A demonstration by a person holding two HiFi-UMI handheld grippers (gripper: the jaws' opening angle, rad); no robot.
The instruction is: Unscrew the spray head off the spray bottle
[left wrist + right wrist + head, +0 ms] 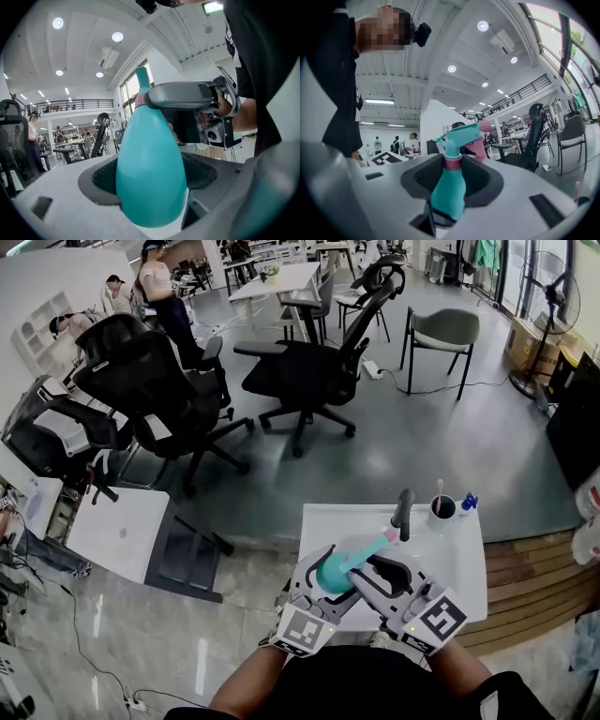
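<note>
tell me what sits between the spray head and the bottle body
A pink collar, ringing the neck between spray head and bottle body; the right gripper view shows it.

Smooth, glossy teal plastic on the spray bottle (pixel 150 178). Same teal plastic on the spray head (pixel 461 135), with a pink plastic collar (pixel 452 162). Matt grey moulded plastic on the left gripper (pixel 323 579) and right gripper (pixel 377 568), with dark, finely textured pads (pixel 201 171) inside the jaws. Smooth white table (pixel 459 554). Polished, reflective grey floor (pixel 450 437). Wood planking (pixel 534 582) at right.
</note>
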